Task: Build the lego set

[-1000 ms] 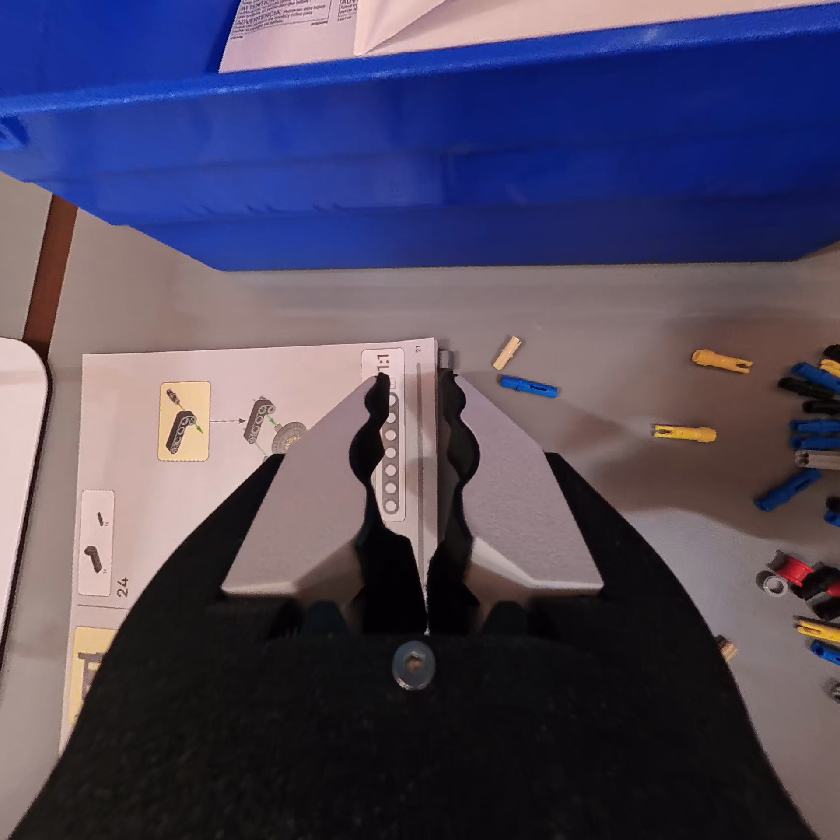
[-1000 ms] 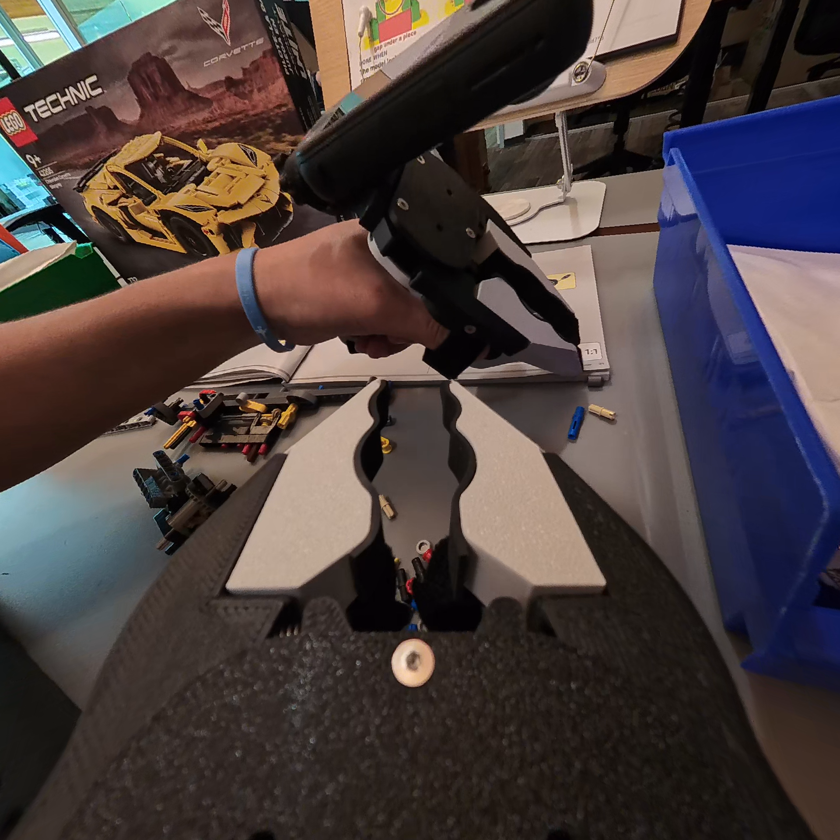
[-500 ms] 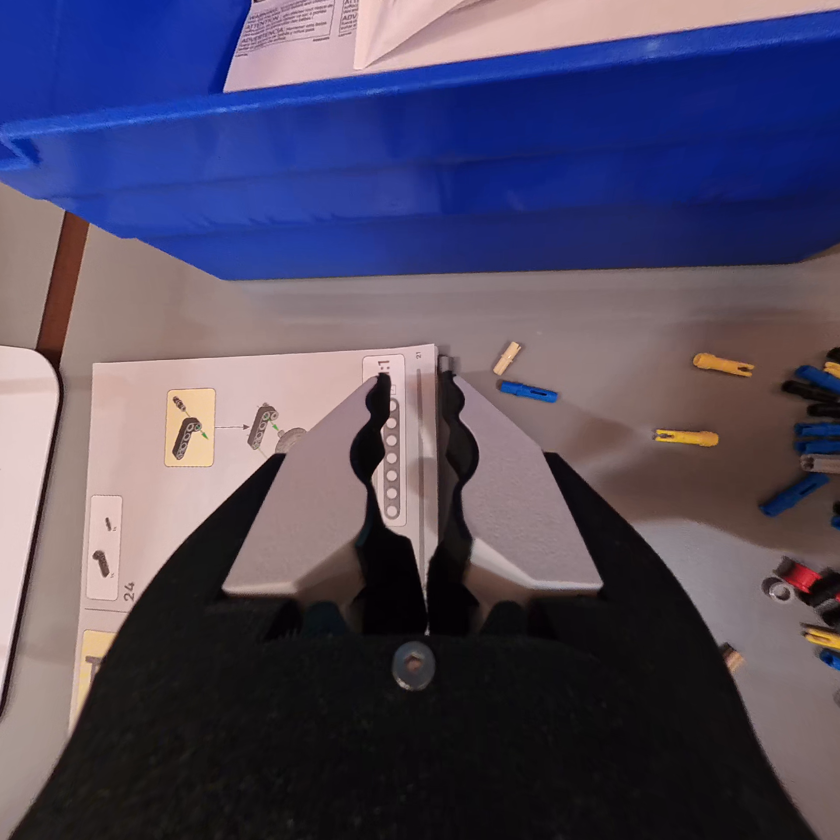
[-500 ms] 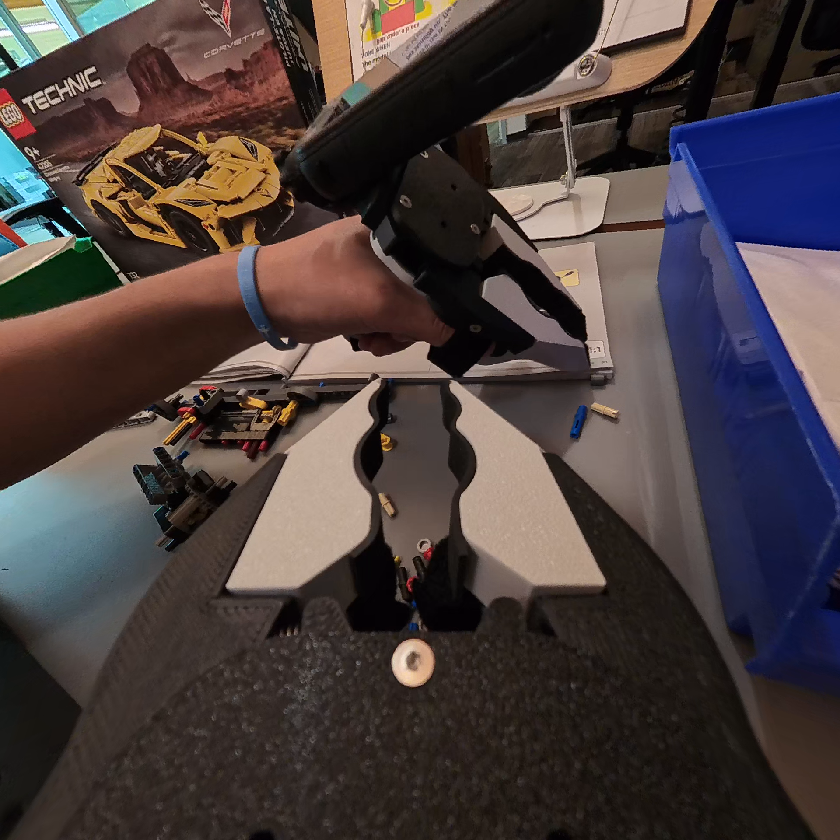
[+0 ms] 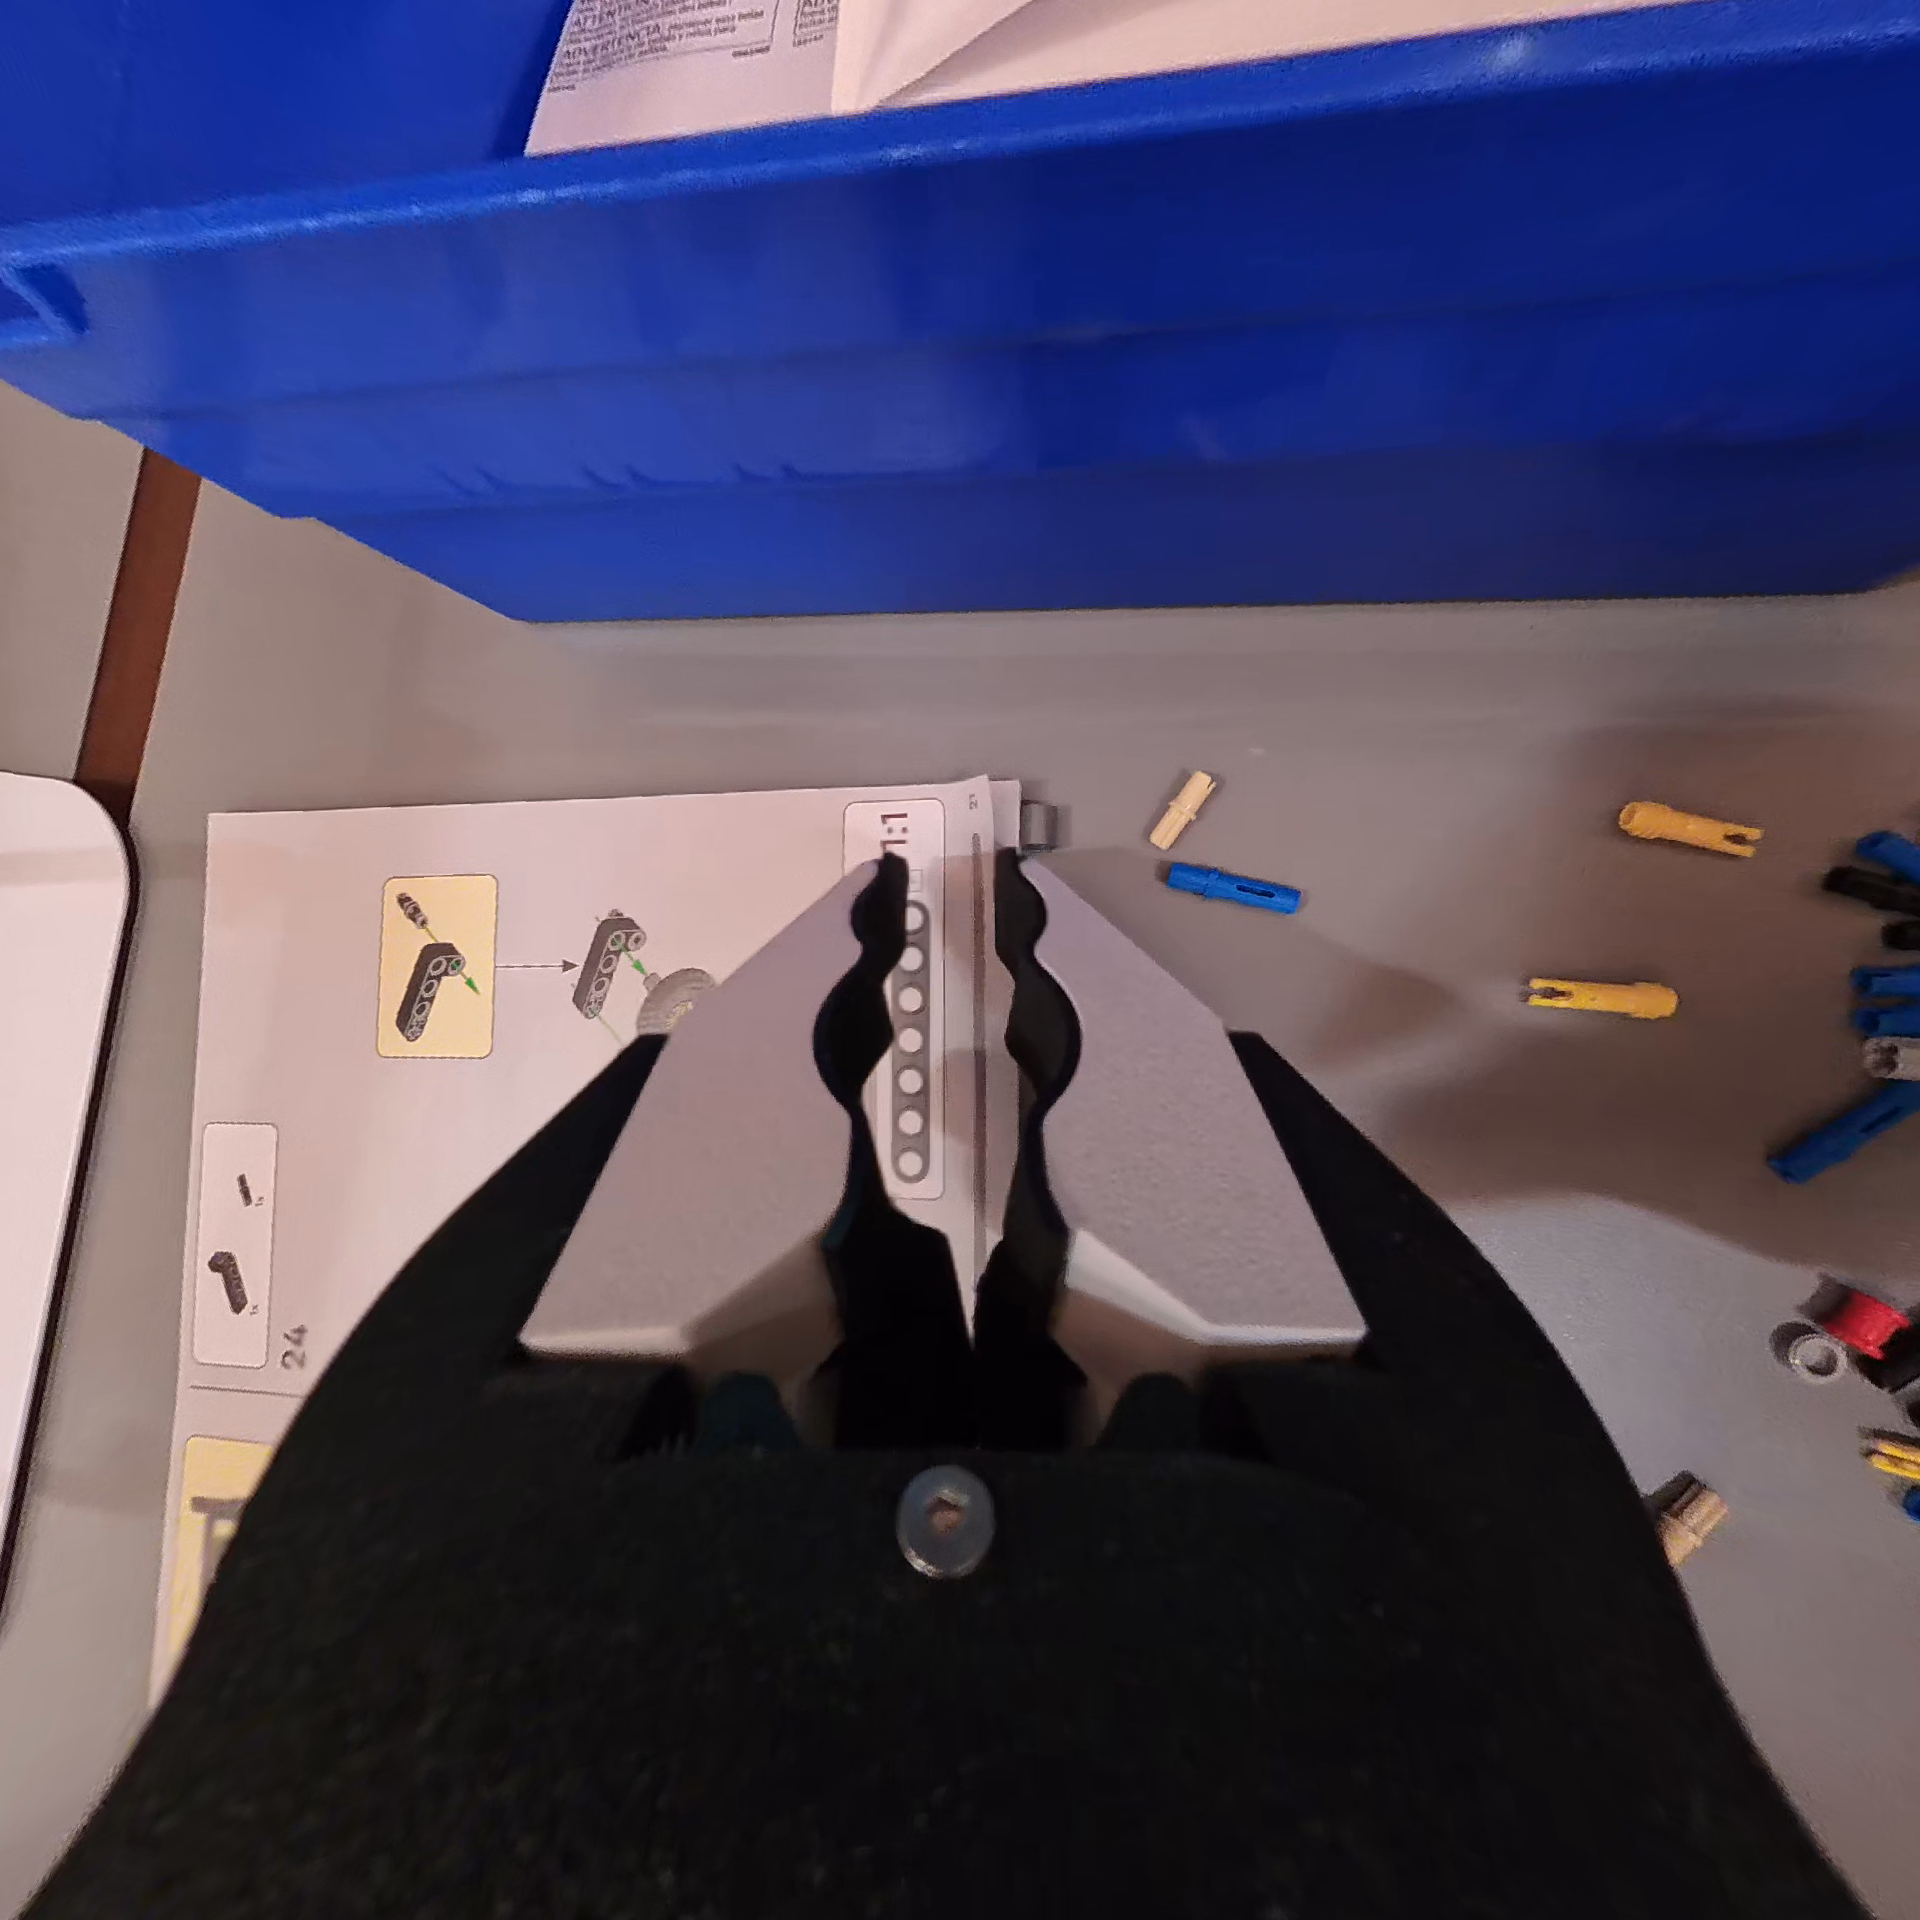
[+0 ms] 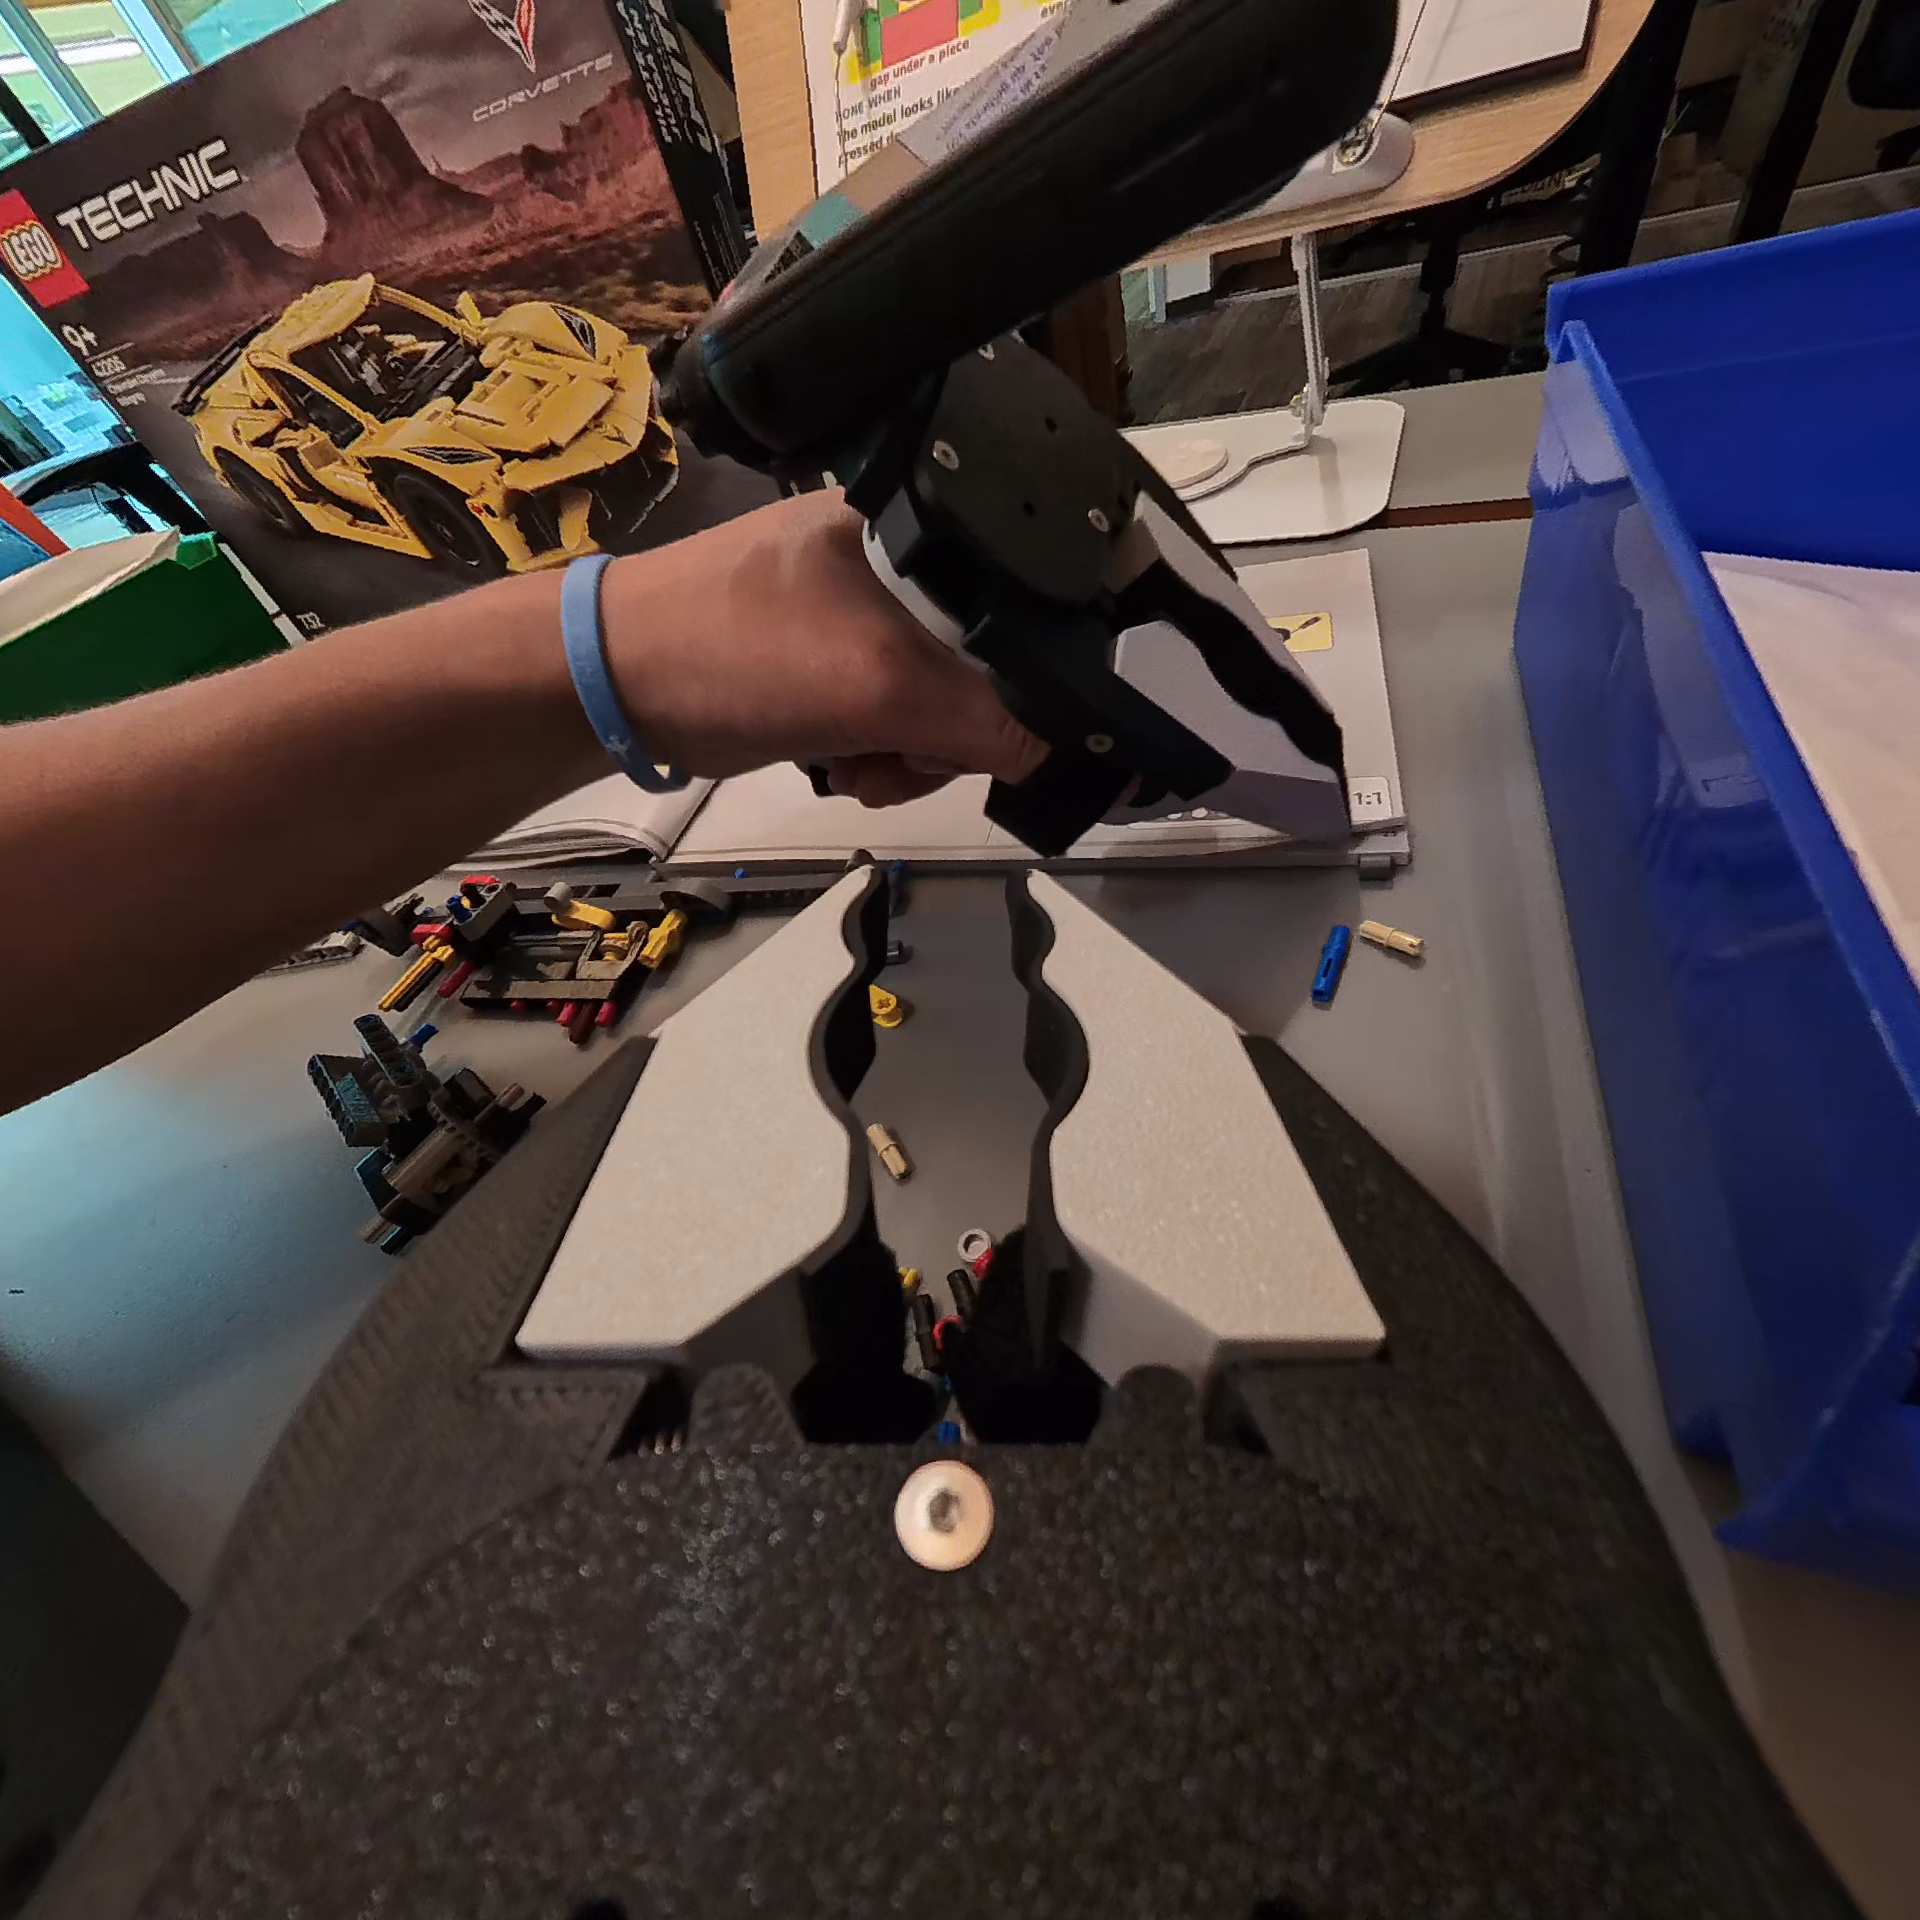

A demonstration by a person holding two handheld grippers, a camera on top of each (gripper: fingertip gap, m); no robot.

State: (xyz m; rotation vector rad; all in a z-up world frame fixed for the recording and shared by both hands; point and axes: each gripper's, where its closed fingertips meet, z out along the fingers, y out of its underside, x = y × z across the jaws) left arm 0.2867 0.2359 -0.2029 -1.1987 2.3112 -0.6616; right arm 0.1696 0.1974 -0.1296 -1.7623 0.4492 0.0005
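the left gripper (image 5: 945,868), black-bodied with grey wedge-shaped fingers (image 5: 748,1122), hangs tip-down over the corner of the open white instruction booklet (image 5: 582,1039) that lies flat on the grey bench (image 5: 1351,717); its fingers stand a narrow gap apart and hold nothing, with the printed page showing between them. a small grey lego piece (image 5: 1042,826) sits on the bench just beyond the booklet's corner and just past the fingertips. to the right of it lie a short tan pin (image 5: 1182,809), a blue pin (image 5: 1232,889) and two yellow pins (image 5: 1688,830), all apart from one another, and a loose heap of blue, black and red lego pieces (image 5: 1870,1039) runs along the right edge of this view. a large blue plastic bin (image 5: 935,364) with white paper sheets (image 5: 935,52) inside stands on the bench beyond the booklet. in the right wrist view the right gripper (image 6: 945,883), of the same make, points level across the bench with its fingers partly open and empty; scattered small pins show on the bench between them. a person's hand (image 6: 790,665) with a light blue wristband (image 6: 603,675) grips the left gripper's handle. left of it on the bench lie a partly built black lego assembly with yellow and red pins (image 6: 540,945) and a smaller black and blue lego assembly (image 6: 416,1122). the printed lego set box showing a yellow car (image 6: 395,343) stands upright at the back.
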